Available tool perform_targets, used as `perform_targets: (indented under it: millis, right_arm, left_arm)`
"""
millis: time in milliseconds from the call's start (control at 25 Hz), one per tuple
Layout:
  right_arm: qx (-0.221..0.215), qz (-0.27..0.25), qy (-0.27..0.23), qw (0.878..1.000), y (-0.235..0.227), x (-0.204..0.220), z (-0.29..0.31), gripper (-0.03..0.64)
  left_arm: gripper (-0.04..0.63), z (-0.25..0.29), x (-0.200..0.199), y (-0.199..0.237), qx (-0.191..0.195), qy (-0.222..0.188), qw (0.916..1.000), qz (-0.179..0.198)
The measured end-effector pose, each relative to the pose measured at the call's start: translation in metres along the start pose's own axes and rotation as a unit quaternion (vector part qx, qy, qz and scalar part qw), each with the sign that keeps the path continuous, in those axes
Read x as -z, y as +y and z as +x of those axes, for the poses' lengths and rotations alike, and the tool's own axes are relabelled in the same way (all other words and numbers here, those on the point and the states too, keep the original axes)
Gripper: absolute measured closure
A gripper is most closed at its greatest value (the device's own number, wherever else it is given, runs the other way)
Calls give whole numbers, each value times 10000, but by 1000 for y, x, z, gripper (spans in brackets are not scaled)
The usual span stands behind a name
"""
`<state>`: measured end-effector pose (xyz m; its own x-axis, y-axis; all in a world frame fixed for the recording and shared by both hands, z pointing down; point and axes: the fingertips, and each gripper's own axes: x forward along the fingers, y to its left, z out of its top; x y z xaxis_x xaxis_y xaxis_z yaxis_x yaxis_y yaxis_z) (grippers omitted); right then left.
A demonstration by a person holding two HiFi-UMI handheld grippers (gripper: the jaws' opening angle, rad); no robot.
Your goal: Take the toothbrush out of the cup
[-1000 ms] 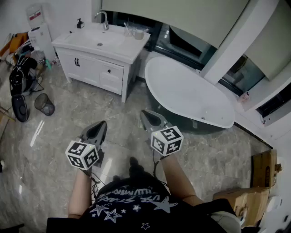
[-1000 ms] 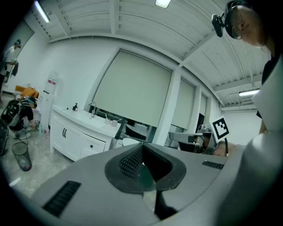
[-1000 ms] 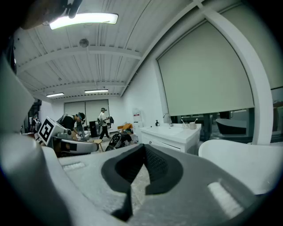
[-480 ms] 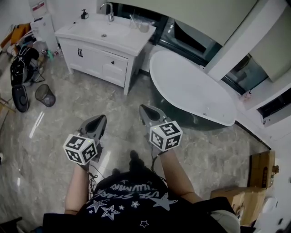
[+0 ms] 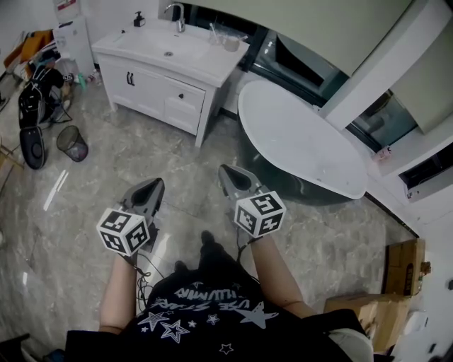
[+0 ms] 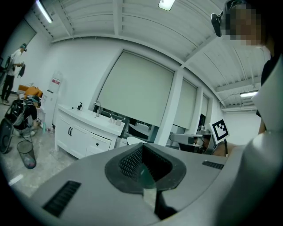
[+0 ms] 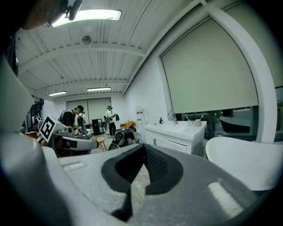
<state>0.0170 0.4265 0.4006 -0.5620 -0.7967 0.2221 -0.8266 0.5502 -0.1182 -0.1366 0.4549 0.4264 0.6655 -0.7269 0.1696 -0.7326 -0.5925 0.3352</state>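
Observation:
A beige cup (image 5: 231, 44) with a toothbrush standing in it sits at the right end of the white vanity top (image 5: 191, 60), next to a clear cup (image 5: 218, 35). The right gripper view shows the cup (image 7: 197, 122) far off, and the toothbrush (image 7: 201, 117) leans out of it. My left gripper (image 5: 153, 184) and right gripper (image 5: 228, 172) hang over the marble floor, well short of the vanity. Both are shut and hold nothing, as the left gripper view (image 6: 142, 152) and the right gripper view (image 7: 143, 148) show.
A white bathtub (image 5: 304, 145) stands right of the vanity, ahead of my right gripper. A faucet (image 5: 177, 14) and soap bottle (image 5: 139, 19) stand on the vanity. A mesh bin (image 5: 72, 143) and bags (image 5: 39, 99) lie at the left. Cardboard boxes (image 5: 403, 265) sit at the right. People (image 7: 108, 119) stand far back.
The head view has shifted a little, so the vanity and bathtub sit slightly higher and further right in the frame. Both grippers stay shut in about the same place.

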Motion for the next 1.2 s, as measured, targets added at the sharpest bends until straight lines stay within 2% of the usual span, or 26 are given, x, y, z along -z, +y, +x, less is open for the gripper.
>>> perform_targets:
  millis: [240,360,840,1200]
  right_arm:
    - [28,112,106,9999,-30,7,20,617]
    - [-107,169,194,9996,-47,10,44,617]
    - [-294,409,211,9985,-168,-23,131,617]
    - [-521,527,256,9969,-228,-25,163,617]
  left_arm:
    - [589,22,5,12,-74,114,9999,-39]
    - [589,42,3,27,-205,180,9996,-101]
    - [589,176,-39,61,-394,232,9989,-97]
    - [589,234,-50,76,-655,244,9975,-89]
